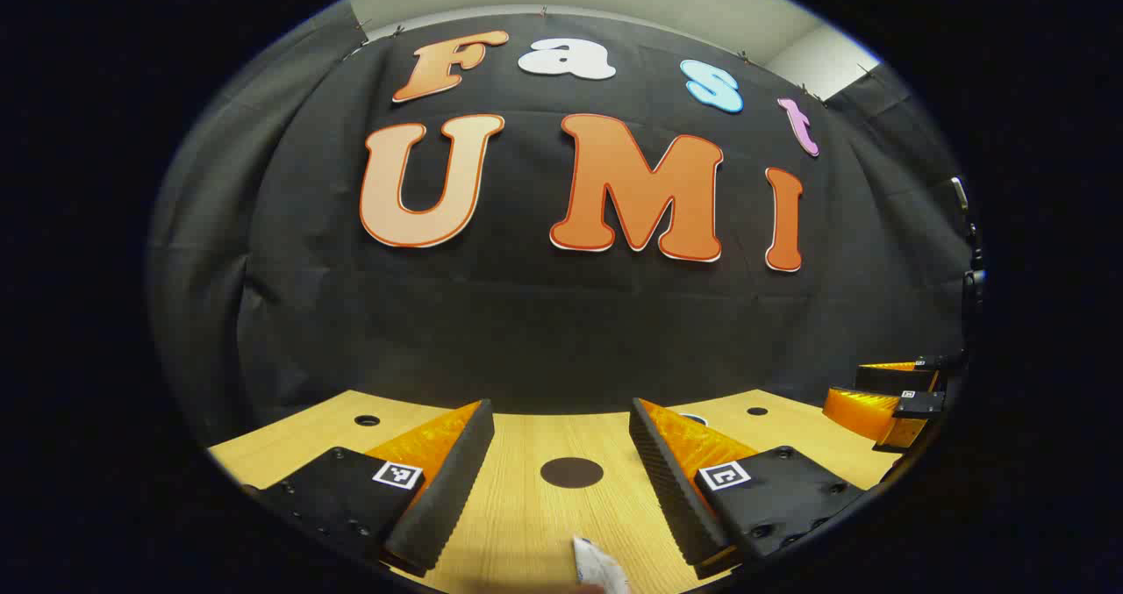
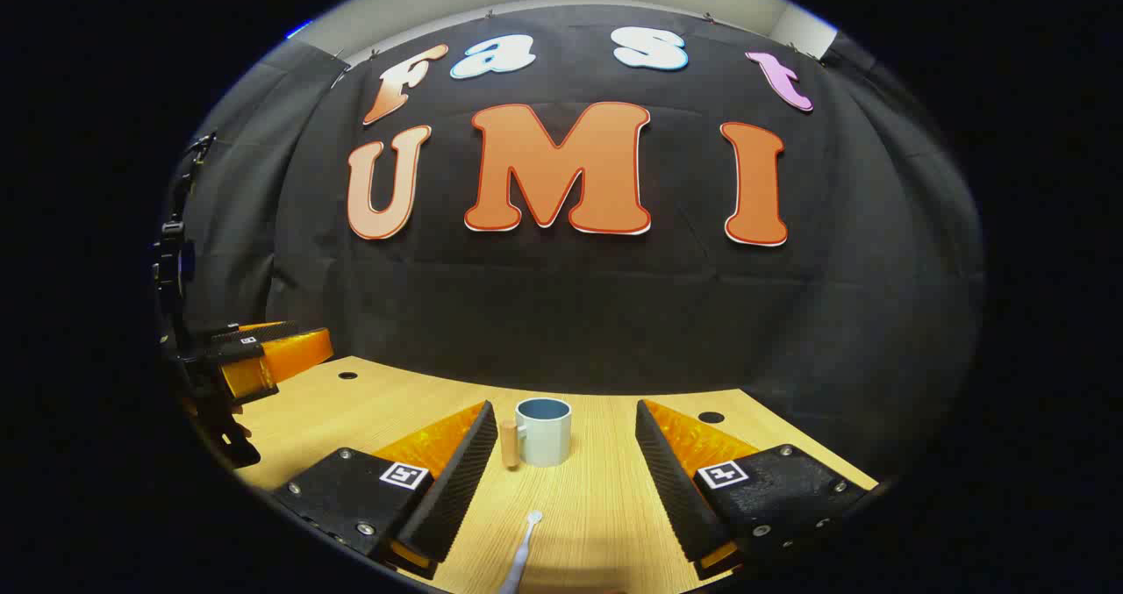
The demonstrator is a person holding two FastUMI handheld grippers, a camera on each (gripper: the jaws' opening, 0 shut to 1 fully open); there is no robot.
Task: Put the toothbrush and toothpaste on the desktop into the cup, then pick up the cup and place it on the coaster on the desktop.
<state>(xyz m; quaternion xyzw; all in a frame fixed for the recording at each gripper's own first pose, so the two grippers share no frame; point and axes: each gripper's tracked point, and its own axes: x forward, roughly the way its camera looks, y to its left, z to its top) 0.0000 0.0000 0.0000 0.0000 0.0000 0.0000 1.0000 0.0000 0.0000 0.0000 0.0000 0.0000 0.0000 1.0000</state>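
Observation:
In the left gripper view, my left gripper point(image 1: 561, 436) is open above the wooden desktop point(image 1: 526, 506). A dark round coaster point(image 1: 571, 472) lies between its fingers farther off, and the white end of the toothpaste tube point(image 1: 600, 569) lies at the bottom edge. In the right gripper view, my right gripper point(image 2: 561, 432) is open too. A pale cup point(image 2: 544, 432) with a blue inside and a wooden handle stands upright ahead between the fingers. The toothbrush point(image 2: 525, 541) lies on the desktop point(image 2: 597, 506) below, its head toward the cup. The right gripper point(image 1: 886, 401) appears at the right; the left gripper point(image 2: 254, 357) at the left.
The black cloth wall point(image 1: 561, 313) closes off the back of the desktop. Small dark holes point(image 1: 367, 420) dot the wooden top near the back edge, one point(image 2: 711, 418) to the right of the cup.

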